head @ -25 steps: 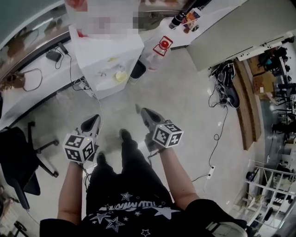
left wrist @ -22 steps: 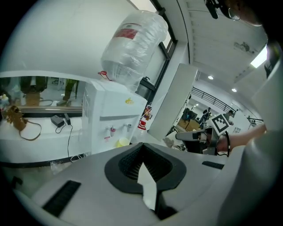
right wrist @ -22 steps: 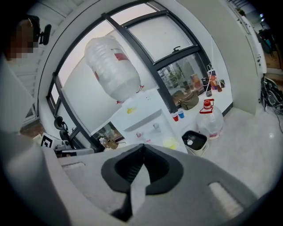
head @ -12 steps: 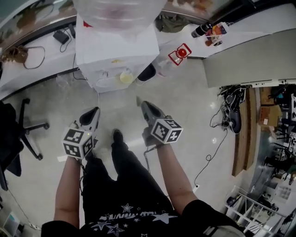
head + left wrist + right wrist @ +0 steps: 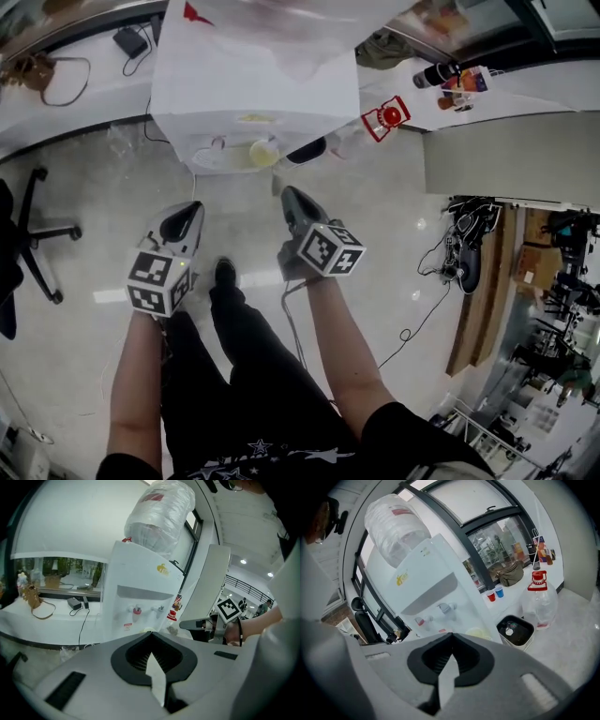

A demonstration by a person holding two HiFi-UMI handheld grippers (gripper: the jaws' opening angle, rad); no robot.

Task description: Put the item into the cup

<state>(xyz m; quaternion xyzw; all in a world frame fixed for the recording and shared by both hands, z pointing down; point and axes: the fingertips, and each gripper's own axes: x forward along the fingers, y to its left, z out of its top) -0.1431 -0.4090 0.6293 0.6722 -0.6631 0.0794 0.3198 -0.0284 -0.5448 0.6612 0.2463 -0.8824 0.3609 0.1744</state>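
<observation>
A white water dispenser [image 5: 253, 84] stands ahead with a big clear bottle [image 5: 159, 520] on top. On its drip tray sits a pale yellow round cup-like thing [image 5: 263, 153], also visible just past the jaws in the right gripper view [image 5: 478, 633]. I cannot make out any item for the cup. My left gripper [image 5: 190, 208] and right gripper [image 5: 286, 194] are held side by side above the floor, short of the dispenser. Both are shut with nothing between the jaws, as the left gripper view [image 5: 151, 637] and right gripper view [image 5: 451, 637] show.
A black bin [image 5: 514, 630] and a clear jug with a red cap [image 5: 540, 599] stand on the floor right of the dispenser. Small red and blue cups [image 5: 495, 593] sit on the sill behind. An office chair [image 5: 28, 244] is at the left. Cables [image 5: 431, 281] trail on the right.
The person has walked closer to the dispenser, which now fills the top of the head view. Both grippers stay shut and level in front of the body.
</observation>
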